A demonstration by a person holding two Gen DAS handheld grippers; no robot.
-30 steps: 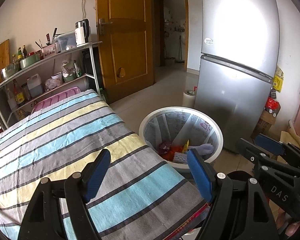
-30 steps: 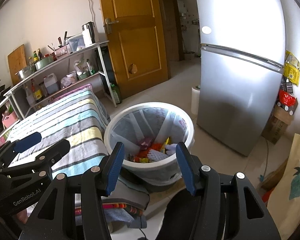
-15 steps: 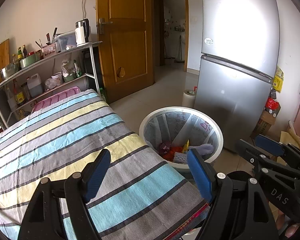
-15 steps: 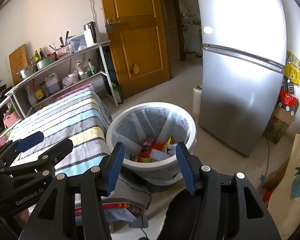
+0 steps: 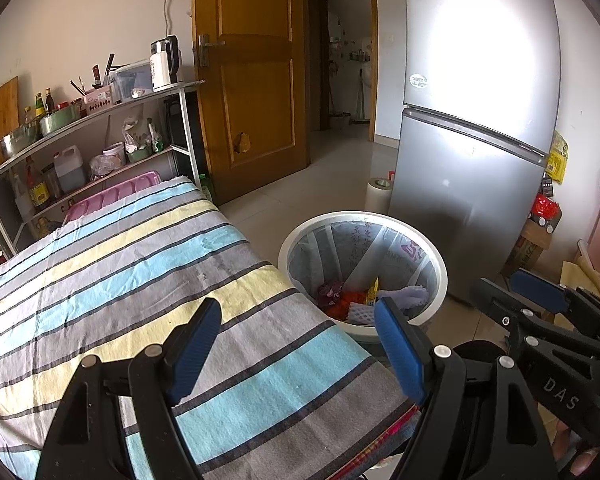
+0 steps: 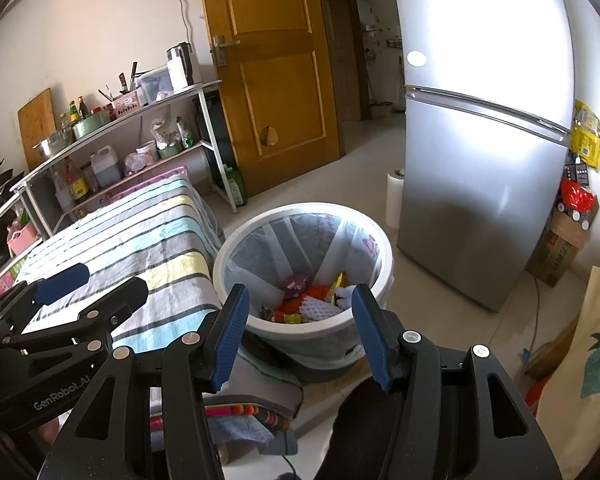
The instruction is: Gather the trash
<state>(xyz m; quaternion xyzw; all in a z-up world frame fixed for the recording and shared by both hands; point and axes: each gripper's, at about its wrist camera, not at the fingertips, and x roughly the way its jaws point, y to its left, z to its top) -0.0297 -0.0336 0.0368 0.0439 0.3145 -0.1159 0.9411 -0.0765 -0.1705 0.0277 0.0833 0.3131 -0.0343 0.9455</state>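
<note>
Hovering empty with jaws spread, the left gripper (image 5: 296,344) and right gripper (image 6: 296,332) could miss trash; the striped tablecloth (image 5: 140,280) looks bare, the lined bin (image 6: 304,328) filled.

The near wall of the trash bin (image 5: 436,264) is hidden behind the right-hand finger of the left gripper (image 5: 300,344). The trash (image 6: 312,300) lies heaped ahead of the right gripper (image 6: 296,332); single items cannot be told apart. The striped cloth (image 5: 140,280) runs off the frame's lower edge. Labels on the shelf bottles (image 6: 76,184) are too small to read.
</note>
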